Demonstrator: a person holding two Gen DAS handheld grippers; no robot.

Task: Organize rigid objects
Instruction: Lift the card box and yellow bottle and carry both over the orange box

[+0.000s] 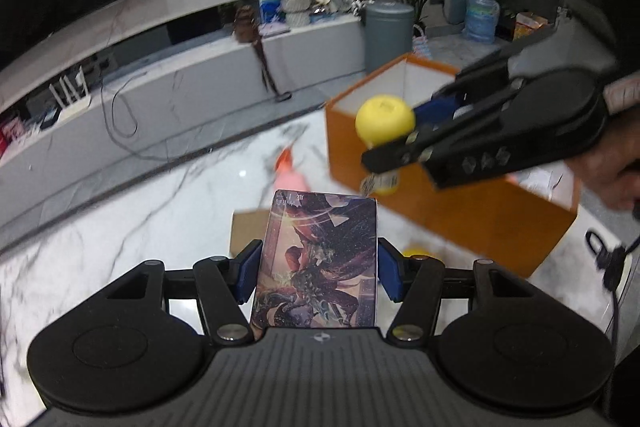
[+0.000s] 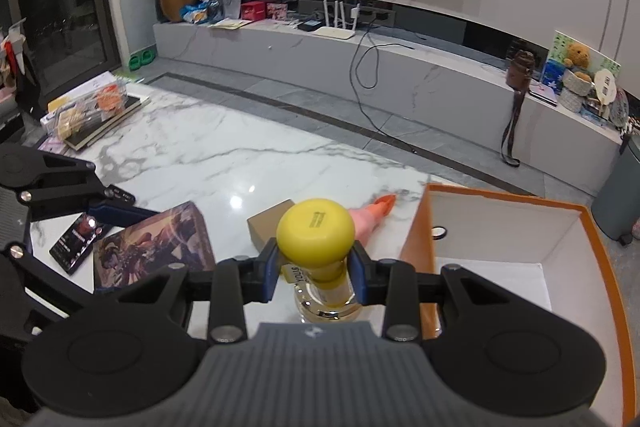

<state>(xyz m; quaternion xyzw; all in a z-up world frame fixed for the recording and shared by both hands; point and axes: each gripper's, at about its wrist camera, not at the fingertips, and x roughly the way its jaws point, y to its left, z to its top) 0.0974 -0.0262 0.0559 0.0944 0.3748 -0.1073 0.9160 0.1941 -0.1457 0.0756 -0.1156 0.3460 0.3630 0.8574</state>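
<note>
1. The right gripper (image 2: 316, 273) pinches the neck of a clear glass bottle with a round yellow cap (image 2: 316, 231), held upright above the white marble desk (image 2: 208, 163).
2. The open orange cardboard box with a white lining (image 2: 500, 227) lies just to the right of that bottle, its near wall close beside the gripper; the likely move is a short carry rightward over the rim.
3. The left gripper (image 1: 316, 267) pinches a flat rectangular box printed with dark fantasy artwork (image 1: 320, 259), long axis pointing away along the fingers.
4. The right hand looks nearer the orange box.
</note>
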